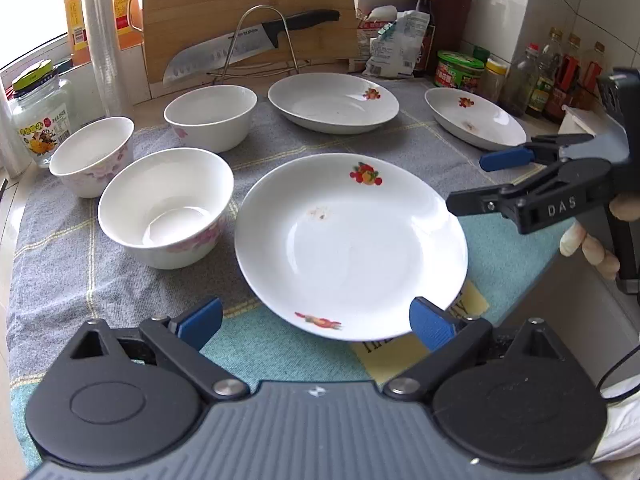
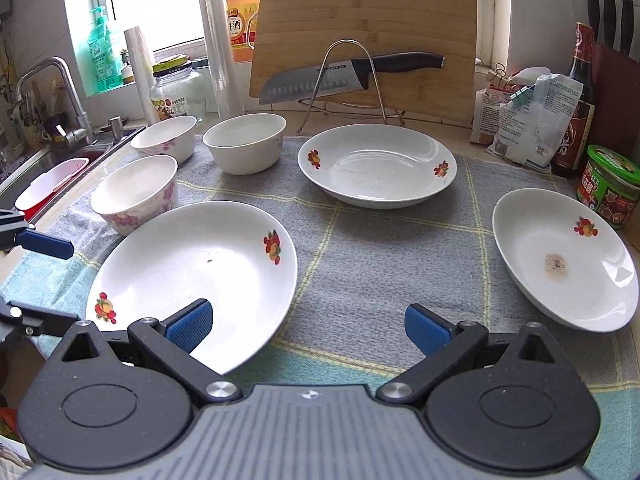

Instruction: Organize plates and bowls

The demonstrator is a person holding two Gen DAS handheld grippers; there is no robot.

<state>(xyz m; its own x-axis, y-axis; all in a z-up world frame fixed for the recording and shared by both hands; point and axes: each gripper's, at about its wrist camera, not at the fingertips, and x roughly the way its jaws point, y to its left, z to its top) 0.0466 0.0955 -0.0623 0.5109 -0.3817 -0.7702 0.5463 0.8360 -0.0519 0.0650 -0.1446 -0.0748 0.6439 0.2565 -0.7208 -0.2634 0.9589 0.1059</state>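
Near plate (image 1: pixel 351 246) flat on the cloth (image 1: pixel 320 144), its rim just ahead of the left claw (image 1: pixel 316 322), which gapes wide and empty. Right claw (image 2: pixel 309 328) also wide open, empty, plate under its left finger.

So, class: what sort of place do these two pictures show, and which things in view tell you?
Most likely a home kitchen counter. A sink tap stands at the left, a knife rests against a bamboo cutting board, and sauce bottles line the tiled wall.
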